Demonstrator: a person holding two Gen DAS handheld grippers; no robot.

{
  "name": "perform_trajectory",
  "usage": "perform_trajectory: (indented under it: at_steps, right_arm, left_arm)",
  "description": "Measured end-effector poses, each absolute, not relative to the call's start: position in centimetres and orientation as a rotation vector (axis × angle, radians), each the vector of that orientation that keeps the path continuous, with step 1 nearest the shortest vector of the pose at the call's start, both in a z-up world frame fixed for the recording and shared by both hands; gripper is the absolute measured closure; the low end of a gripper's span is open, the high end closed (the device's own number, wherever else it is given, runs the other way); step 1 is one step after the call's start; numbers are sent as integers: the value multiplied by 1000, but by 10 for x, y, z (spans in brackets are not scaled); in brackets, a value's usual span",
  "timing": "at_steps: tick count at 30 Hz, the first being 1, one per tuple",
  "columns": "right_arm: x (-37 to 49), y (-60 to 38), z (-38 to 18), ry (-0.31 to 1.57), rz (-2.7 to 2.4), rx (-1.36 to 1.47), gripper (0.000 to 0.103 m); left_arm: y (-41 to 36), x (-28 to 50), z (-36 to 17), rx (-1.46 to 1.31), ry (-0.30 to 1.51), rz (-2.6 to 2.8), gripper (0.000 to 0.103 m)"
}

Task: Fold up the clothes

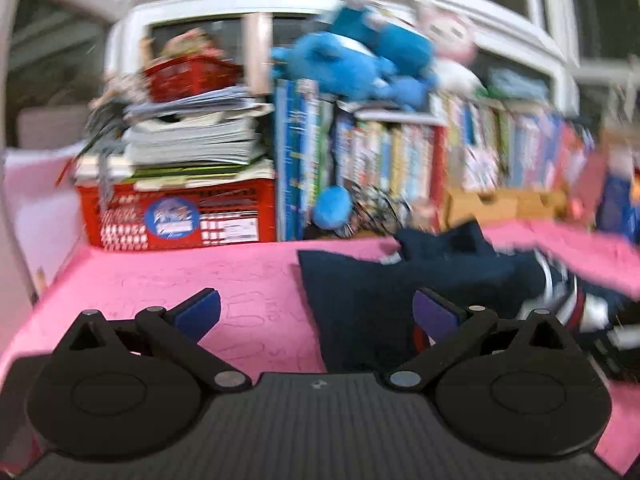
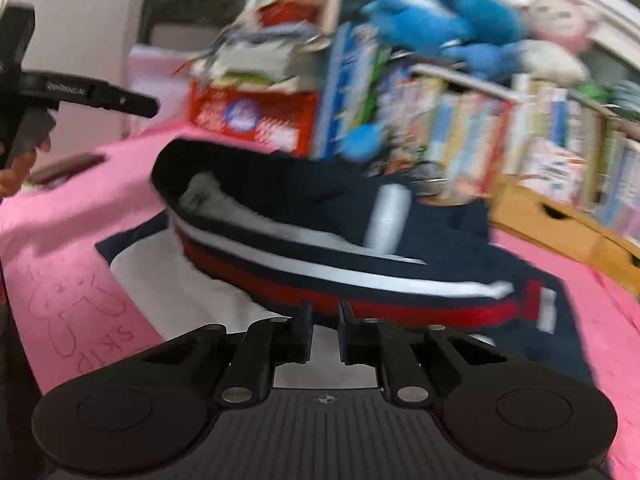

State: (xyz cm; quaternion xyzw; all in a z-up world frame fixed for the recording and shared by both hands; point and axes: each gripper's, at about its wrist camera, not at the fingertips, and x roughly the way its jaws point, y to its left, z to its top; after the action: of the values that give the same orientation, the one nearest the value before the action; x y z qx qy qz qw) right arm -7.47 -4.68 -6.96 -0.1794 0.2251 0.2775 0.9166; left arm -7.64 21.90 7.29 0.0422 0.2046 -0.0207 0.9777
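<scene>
A navy garment (image 1: 380, 292) with white and red stripes lies crumpled on the pink table (image 1: 160, 280). In the left wrist view my left gripper (image 1: 316, 304) is open just above the table, with the garment's left edge between its blue-padded fingers (image 1: 200, 308), untouched. My right gripper (image 2: 325, 312) is shut on the garment's red and white striped band (image 2: 360, 280), and the cloth bulges up in front of it. A white part of the garment (image 2: 180, 280) spreads flat beneath. Both views are blurred by motion.
A red crate (image 1: 180, 216) stacked with books stands at the table's back left. A row of books (image 1: 420, 160) with blue plush toys (image 1: 360, 60) on top runs along the back. Wooden boxes (image 2: 560, 224) sit at the back right. A hand (image 2: 16, 168) holds a black tool far left.
</scene>
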Motion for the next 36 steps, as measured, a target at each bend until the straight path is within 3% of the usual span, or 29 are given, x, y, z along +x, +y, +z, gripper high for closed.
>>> perform_trajectory:
  at_steps: [2, 7, 8, 10, 11, 12, 22, 23, 24, 26, 29, 32, 34, 35, 36]
  right_arm:
    - [-52, -36, -75, 441, 492, -411, 88]
    - [-10, -79, -53, 445, 359, -206, 87]
    - [-2, -88, -49, 447, 333, -164, 83]
    - [4, -105, -40, 425, 285, -144, 55]
    - [1, -114, -38, 399, 264, -196, 34]
    - [-2, -123, -37, 374, 243, -251, 26]
    - [26, -164, -67, 516, 408, -279, 25]
    - [29, -160, -70, 524, 406, -273, 30]
    - [31, -156, -72, 535, 400, -267, 51]
    - [39, -153, -78, 574, 360, -242, 68]
    - [47, -165, -76, 542, 226, -169, 78]
    - [55, -192, -66, 517, 95, 21, 78]
    - [49, -191, -59, 481, 125, -28, 77]
    - [45, -190, -55, 461, 144, -63, 71]
    - [44, -186, -56, 468, 166, -96, 56]
  left_arm:
    - [203, -79, 65, 186, 422, -47, 0]
    - [177, -81, 48, 339, 435, -84, 0]
    - [175, -80, 46, 351, 433, -97, 0]
    - [172, -70, 42, 350, 441, -123, 0]
    - [171, -62, 40, 339, 449, -135, 0]
    - [170, -54, 39, 329, 458, -147, 0]
    - [185, 20, 16, 109, 589, -230, 0]
    - [185, 21, 12, 111, 603, -223, 0]
    - [184, 22, 7, 117, 618, -214, 0]
    - [182, 21, -3, 139, 632, -203, 0]
    - [182, 18, -6, 148, 632, -197, 0]
    - [183, 19, -8, 148, 640, -195, 0]
    - [183, 19, -8, 146, 642, -191, 0]
    - [184, 18, -7, 145, 635, -189, 0]
    - [185, 17, -4, 136, 623, -189, 0]
